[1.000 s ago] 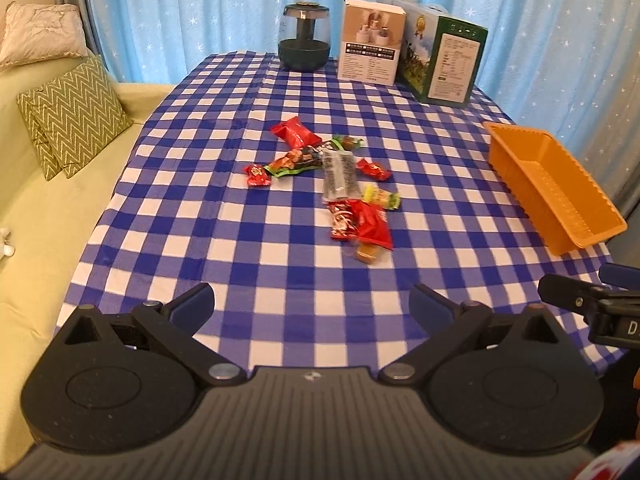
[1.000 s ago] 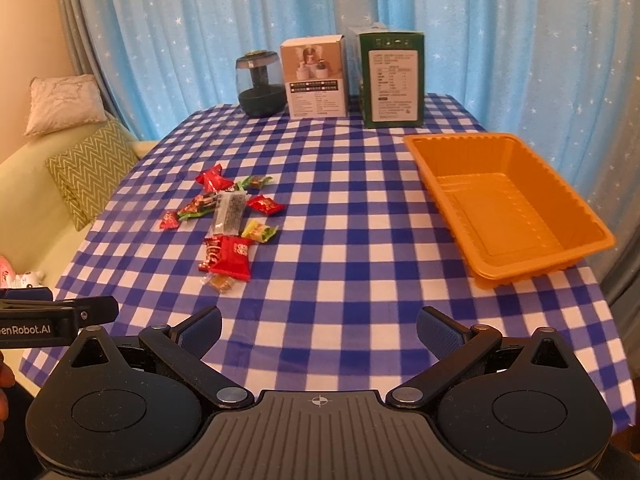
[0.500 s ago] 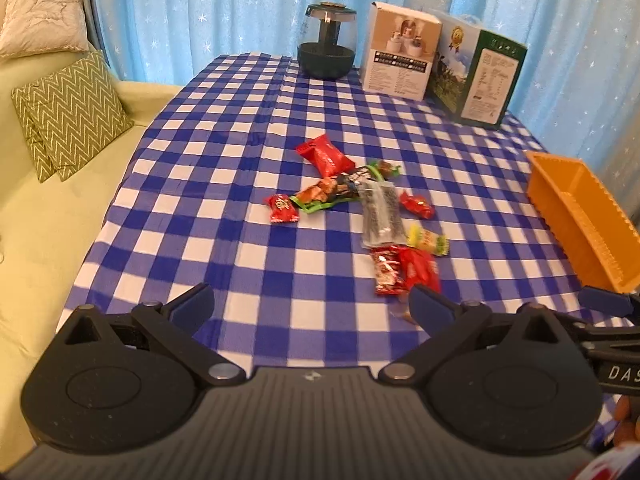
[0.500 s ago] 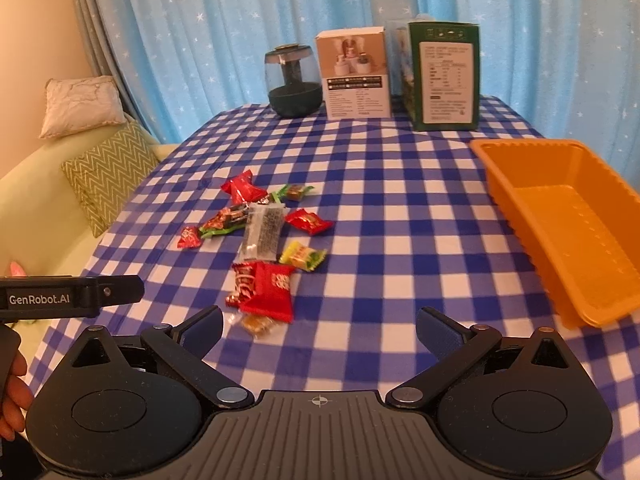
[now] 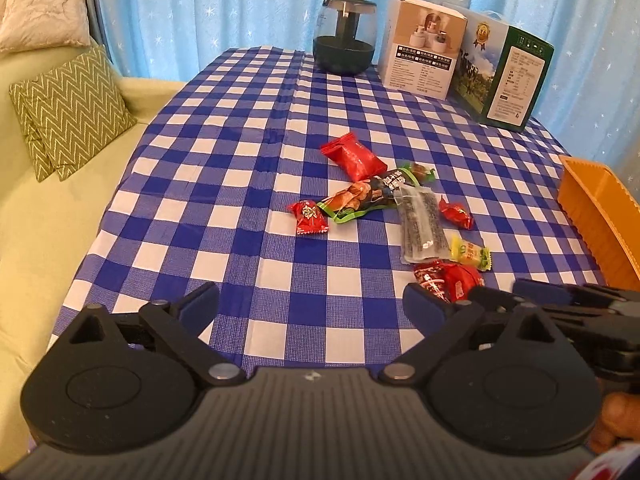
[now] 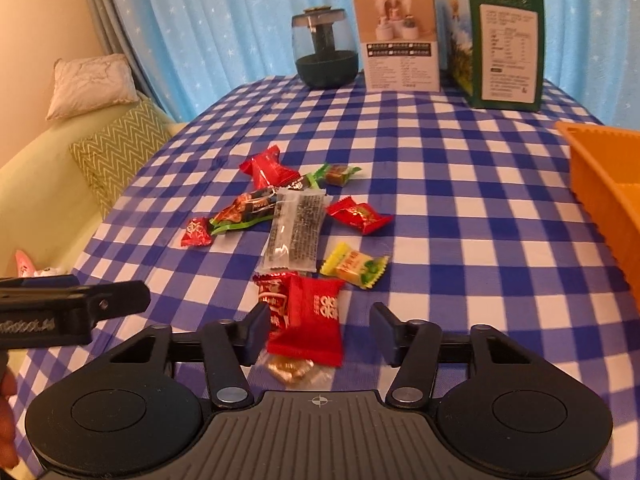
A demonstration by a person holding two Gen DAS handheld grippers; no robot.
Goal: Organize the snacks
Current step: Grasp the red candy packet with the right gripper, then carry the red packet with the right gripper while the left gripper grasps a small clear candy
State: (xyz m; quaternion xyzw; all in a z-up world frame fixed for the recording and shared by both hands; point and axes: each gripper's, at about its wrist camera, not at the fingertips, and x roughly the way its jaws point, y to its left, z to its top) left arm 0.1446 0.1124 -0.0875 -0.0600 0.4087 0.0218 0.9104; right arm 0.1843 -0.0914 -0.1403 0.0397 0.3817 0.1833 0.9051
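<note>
**Right tongs straddling the nearest red packet**

From my right camera, the right gripper [image 6: 318, 334] sat low over the checked tablecloth [image 6: 460, 208] with its jaws partly drawn in, one on each side of the red packet [image 6: 310, 320] at the near end of the snack pile. I could not tell whether the pads touched the wrapper; a gap seemed to show on the right side. A clear-wrapped brown candy [image 6: 294, 368] lay just beneath that packet. Beyond it lay the grey sachet [image 6: 296, 232], a yellow candy [image 6: 354, 266], a small red candy [image 6: 358, 216] and, further back, a bigger red pouch [image 6: 268, 168]. The orange tray [image 6: 600, 176] stood well apart at the right edge of the table.

My left gripper [image 5: 310, 306] hung with its jaws spread wide, holding nothing, to the left of the pile. At the far end stood a dark jar [image 5: 344, 36], a white box [image 5: 422, 56] and a green box [image 5: 508, 76].
</note>
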